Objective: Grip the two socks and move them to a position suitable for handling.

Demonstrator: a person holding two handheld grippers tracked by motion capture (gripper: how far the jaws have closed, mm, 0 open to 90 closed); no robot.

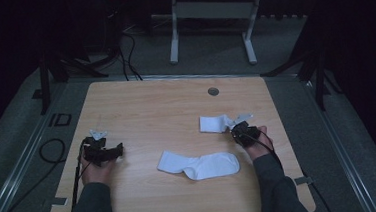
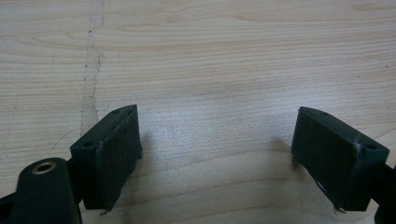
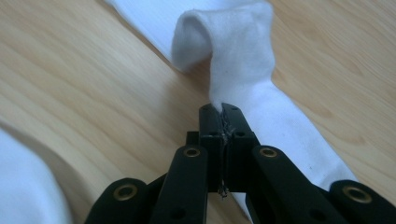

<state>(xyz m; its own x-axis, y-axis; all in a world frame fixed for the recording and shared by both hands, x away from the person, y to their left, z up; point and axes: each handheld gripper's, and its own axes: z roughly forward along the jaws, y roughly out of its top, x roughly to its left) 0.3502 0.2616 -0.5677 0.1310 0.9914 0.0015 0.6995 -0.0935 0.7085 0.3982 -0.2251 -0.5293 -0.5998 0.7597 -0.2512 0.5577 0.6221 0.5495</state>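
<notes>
Two white socks lie on the wooden table (image 1: 151,103). One sock (image 1: 200,165) rests flat near the middle front. The other sock (image 1: 215,123) lies at the right, and my right gripper (image 1: 233,126) is shut on its near end. In the right gripper view the pinched sock (image 3: 233,51) rises from the closed jaws and folds over onto itself, and a part of the first sock (image 3: 23,186) shows at the lower left. My left gripper (image 1: 120,150) rests at the table's left side, open. Bare wood lies between its black pads (image 2: 116,154) in the left gripper view.
A round cable hole (image 1: 213,91) sits near the table's far edge. Beyond the table stands a white frame (image 1: 210,19) on grey floor, with black cables (image 1: 122,55) and dark stands at both sides.
</notes>
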